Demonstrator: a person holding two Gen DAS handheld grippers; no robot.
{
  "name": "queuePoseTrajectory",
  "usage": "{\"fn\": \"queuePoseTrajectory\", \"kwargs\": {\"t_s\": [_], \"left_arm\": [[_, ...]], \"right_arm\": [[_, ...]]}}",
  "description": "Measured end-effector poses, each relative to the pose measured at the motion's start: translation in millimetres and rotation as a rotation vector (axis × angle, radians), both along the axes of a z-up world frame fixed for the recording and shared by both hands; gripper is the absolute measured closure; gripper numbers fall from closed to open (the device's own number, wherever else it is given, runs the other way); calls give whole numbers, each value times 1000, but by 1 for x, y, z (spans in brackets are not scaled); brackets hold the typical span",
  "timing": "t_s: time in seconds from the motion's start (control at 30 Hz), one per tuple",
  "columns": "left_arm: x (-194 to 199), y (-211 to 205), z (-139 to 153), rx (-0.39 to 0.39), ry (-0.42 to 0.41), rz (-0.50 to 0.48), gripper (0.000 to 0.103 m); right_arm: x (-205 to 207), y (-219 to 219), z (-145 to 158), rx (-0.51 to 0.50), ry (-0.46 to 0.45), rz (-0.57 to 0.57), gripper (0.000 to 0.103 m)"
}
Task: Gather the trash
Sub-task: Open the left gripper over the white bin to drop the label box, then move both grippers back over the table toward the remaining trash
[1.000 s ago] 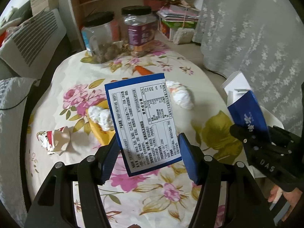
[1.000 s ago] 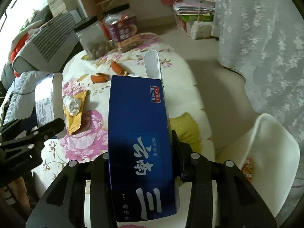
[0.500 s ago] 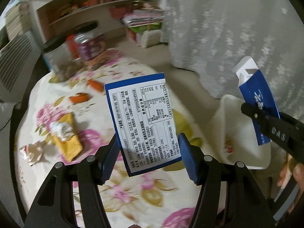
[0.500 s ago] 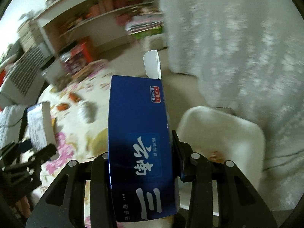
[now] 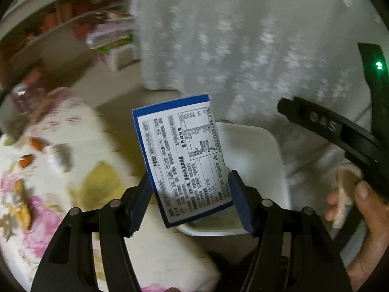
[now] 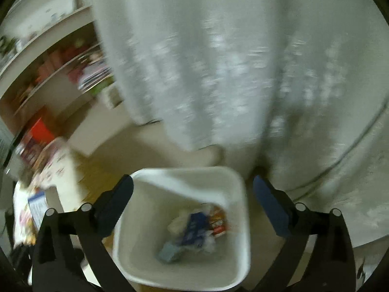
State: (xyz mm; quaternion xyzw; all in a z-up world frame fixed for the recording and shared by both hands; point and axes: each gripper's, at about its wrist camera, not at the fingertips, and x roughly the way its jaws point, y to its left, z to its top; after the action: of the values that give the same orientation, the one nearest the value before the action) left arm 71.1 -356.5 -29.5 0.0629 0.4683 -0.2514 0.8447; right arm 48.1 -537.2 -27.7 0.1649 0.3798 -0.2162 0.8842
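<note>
My left gripper (image 5: 189, 202) is shut on a blue-edged carton (image 5: 181, 158) with a white printed label, held up beside the white trash bin (image 5: 257, 146). My right gripper (image 6: 193, 209) is open and empty, directly above the same white bin (image 6: 233, 279). Inside the bin lie a blue box (image 6: 194, 228), crumpled white paper and an orange wrapper. The right gripper's black body (image 5: 340, 131) shows at the right of the left wrist view, with the hand below it. The carton in the left gripper shows small at the left edge of the right wrist view (image 6: 37, 209).
The table with a floral cloth (image 5: 48, 170) is at the left, with orange scraps (image 5: 36, 143) and a yellow wrapper (image 5: 20, 206) on it. A white lace curtain (image 6: 218, 60) hangs behind the bin. Shelves (image 5: 60, 24) stand at the far left.
Both grippers swung right from the table to the bin. My right gripper opened and the blue box it held now lies in the bin. The left still holds its carton.
</note>
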Motion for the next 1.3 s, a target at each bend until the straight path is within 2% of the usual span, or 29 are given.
{"fn": "queuePoseTrajectory", "kwargs": {"t_s": [0.13,0.17,0.23,0.33,0.5,0.63,0.8,0.93,1.1,1.3], "left_arm": [[3,-24,-14,-28,87,-43,35],[5,-26,-16,-29,95,-44,31],[7,-22,-13,-26,77,-33,30],[17,-2,2,2,-5,12,29],[52,67,37,82,-172,186,25],[90,142,60,151,-259,349,23],[134,237,69,184,-250,517,23],[152,300,67,162,-219,628,23],[158,339,54,174,-180,689,23],[150,369,43,205,-156,733,23]], "right_arm": [[-6,-41,-8,112,-5,-117,7],[-8,-46,-7,125,-21,-138,7],[-6,-50,-2,169,-62,-158,7],[10,-30,1,188,-64,-121,7],[49,34,22,143,-172,-70,7],[97,99,21,110,-158,48,7],[153,188,19,35,-138,198,7],[181,251,20,-26,-135,317,7],[191,297,17,21,-120,401,7],[198,339,7,26,-84,474,7]]}}
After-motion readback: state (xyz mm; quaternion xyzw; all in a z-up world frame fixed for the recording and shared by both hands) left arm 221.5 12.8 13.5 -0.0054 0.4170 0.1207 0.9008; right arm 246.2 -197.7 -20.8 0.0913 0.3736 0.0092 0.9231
